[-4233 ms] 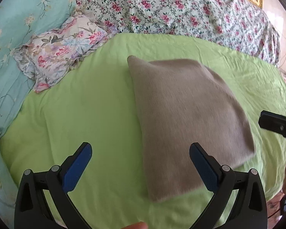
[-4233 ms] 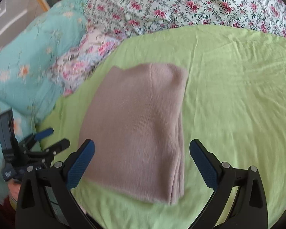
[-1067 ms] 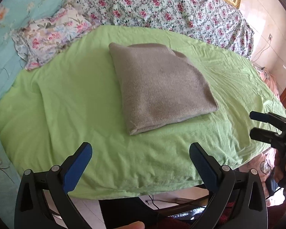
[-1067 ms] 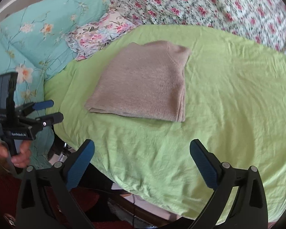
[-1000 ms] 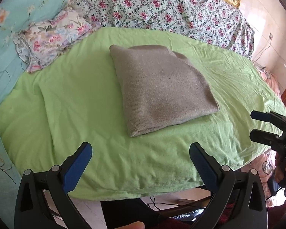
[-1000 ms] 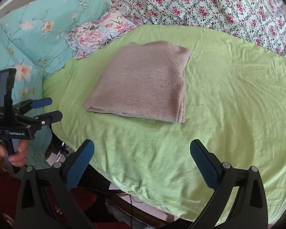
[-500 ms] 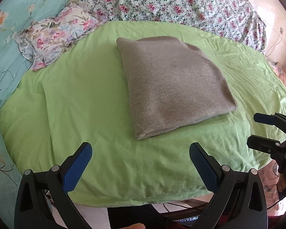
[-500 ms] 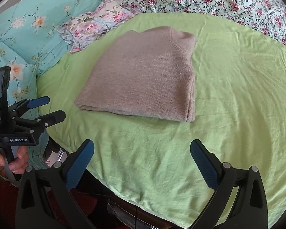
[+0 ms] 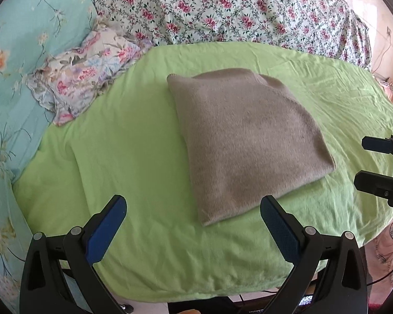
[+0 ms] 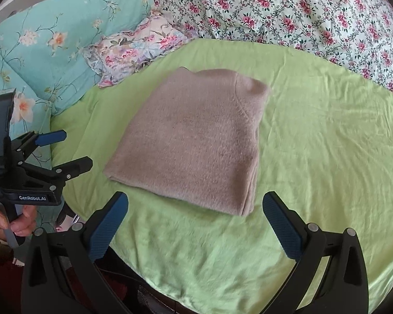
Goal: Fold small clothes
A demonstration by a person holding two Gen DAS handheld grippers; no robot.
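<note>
**Q.** Where does the garment lie, and in what form?

**A.** The taupe knit sweater lies folded into a compact, roughly rectangular packet on the green sheet, near the middle of that surface and somewhat toward its near edge. Its long axis runs from the near edge away toward the floral quilt at the far edge. The collar end points to the far edge; the folded end faces the grippers.

**Q.** How does the packet stand relative to each gripper?

**A.** Left gripper: the packet lies ahead and to the right, its near corner falling just inside the right finger's line. Right gripper: the packet lies straight ahead and slightly to the left, its stacked layer edges showing at the near right corner. In the right wrist view the left gripper stands beyond the sheet's left edge; in the left wrist view the right gripper stands over the sheet's right edge. Both sit clear of the cloth, neither plainly nearer.

**Q.** What is the state of the jaws?

**A.** Both pairs stand wide apart and hold nothing.

**Q.** What does this imply for the task?

**A.** As a judgement, the folding appears complete or nearly so. Any further fold would carry the near end along the long axis toward the collar, each gripper taking one near corner. The floral pillow at the far left corner and the teal quilt beyond the left edge play no part
</note>
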